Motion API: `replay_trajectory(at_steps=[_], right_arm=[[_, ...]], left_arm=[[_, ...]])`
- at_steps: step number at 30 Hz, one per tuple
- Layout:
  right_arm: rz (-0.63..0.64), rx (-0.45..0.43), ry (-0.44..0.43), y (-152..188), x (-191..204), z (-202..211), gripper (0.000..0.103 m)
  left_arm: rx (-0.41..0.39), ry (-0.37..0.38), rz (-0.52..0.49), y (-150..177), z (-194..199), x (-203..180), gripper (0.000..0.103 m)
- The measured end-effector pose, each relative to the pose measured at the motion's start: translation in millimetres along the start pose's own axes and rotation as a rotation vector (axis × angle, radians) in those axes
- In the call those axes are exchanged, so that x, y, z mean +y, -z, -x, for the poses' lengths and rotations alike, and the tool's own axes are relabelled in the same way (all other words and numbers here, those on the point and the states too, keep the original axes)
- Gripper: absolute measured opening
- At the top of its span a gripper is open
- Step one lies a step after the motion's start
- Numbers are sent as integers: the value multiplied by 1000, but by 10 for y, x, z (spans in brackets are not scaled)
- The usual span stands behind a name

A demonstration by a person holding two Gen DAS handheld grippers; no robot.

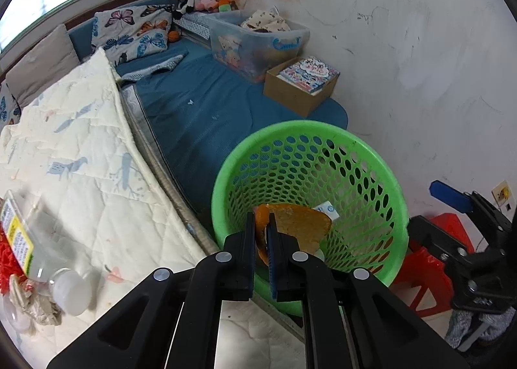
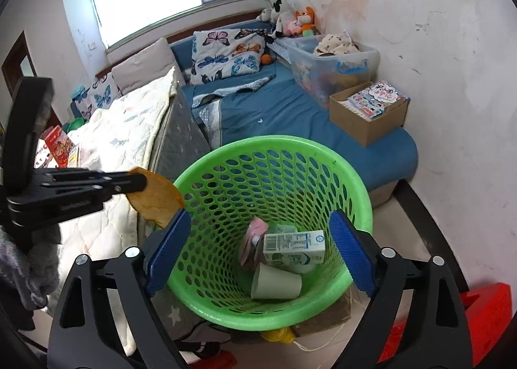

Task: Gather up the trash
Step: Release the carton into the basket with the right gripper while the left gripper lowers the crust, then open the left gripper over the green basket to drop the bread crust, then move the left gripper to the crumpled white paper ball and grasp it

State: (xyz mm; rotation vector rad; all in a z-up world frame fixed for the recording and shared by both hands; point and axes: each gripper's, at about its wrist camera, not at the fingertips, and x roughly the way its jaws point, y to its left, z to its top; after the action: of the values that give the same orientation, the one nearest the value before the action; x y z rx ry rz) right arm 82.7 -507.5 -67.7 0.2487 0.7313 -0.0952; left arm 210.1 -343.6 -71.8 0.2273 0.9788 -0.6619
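Observation:
My left gripper (image 1: 261,223) is shut on an orange fruit peel (image 1: 300,223) and holds it over the near rim of the green mesh basket (image 1: 323,133). From the right wrist view the peel (image 2: 156,197) hangs at the basket's left rim (image 2: 226,151). My right gripper (image 2: 258,239) is open and empty, its blue pads either side of the basket's near rim. Inside the basket lie a milk carton (image 2: 294,246), a paper cup (image 2: 274,281) and a pink wrapper (image 2: 255,236). A plastic bottle (image 1: 35,246) lies on the quilt at left.
A white quilt (image 1: 80,159) covers the bed on the left, a blue mattress (image 1: 200,104) lies behind the basket. A cardboard box of books (image 1: 300,88) and a clear storage bin (image 1: 252,42) stand by the wall. A red stool (image 2: 478,320) is at the right.

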Motion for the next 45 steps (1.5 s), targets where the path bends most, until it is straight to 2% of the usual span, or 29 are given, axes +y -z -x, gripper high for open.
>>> replay_trajectory(at_steps=[2, 3, 10, 16, 22, 32, 37, 41, 45], right_arm=[[-12, -4, 0, 17, 10, 26, 91], [-19, -9, 0, 28, 5, 41, 91], [-31, -20, -1, 35, 60, 67, 91], [-10, -20, -20, 2, 188, 104, 91], [28, -23, -68, -63, 408, 126, 91], [122, -16, -132, -144, 879, 33, 91], [150, -13, -168, -177, 1079, -38, 91], [163, -4, -196, -189, 1218, -90, 91], [185, 1, -212, -205, 1328, -131, 91]], left_arm=[[14, 8, 4, 13, -40, 5, 10], [12, 9, 5, 22, -44, 5, 16], [-27, 18, -19, 83, 72, -43, 42], [-51, 2, 8, 168, 275, 116, 44], [-76, -89, 61, 332, 521, 441, 45], [-140, -246, 201, 645, 996, 1208, 45], [-146, -309, 279, 793, 1121, 1613, 46], [-125, -338, 329, 887, 1105, 1859, 46], [-105, -316, 362, 930, 1017, 2002, 46]])
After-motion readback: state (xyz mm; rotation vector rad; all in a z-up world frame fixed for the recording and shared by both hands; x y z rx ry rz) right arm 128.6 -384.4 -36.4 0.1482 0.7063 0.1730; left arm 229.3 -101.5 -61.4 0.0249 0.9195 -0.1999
